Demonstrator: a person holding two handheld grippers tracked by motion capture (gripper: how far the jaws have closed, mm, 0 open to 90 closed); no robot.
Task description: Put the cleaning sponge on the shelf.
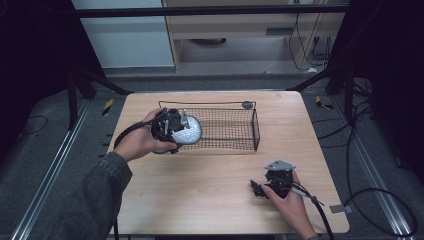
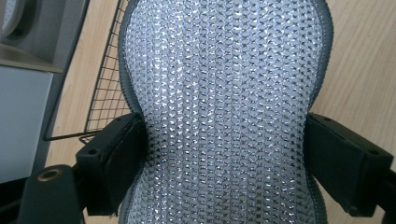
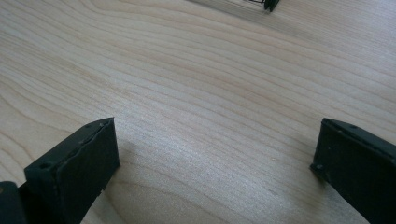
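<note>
We see left gripper (image 2: 224, 158) pinching silver mesh-covered rounded pad (image 2: 224, 93) left of centre by black wire basket (image 1: 225, 127); right gripper (image 3: 215, 163) spread, lower right.

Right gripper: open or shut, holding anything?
Open and empty. In its own view the right gripper has its jaws far apart with bare wooden table between them; the high view shows it low over the table.

Silver mesh pad (image 1: 187, 131) at wire basket (image 1: 240, 145)
</note>
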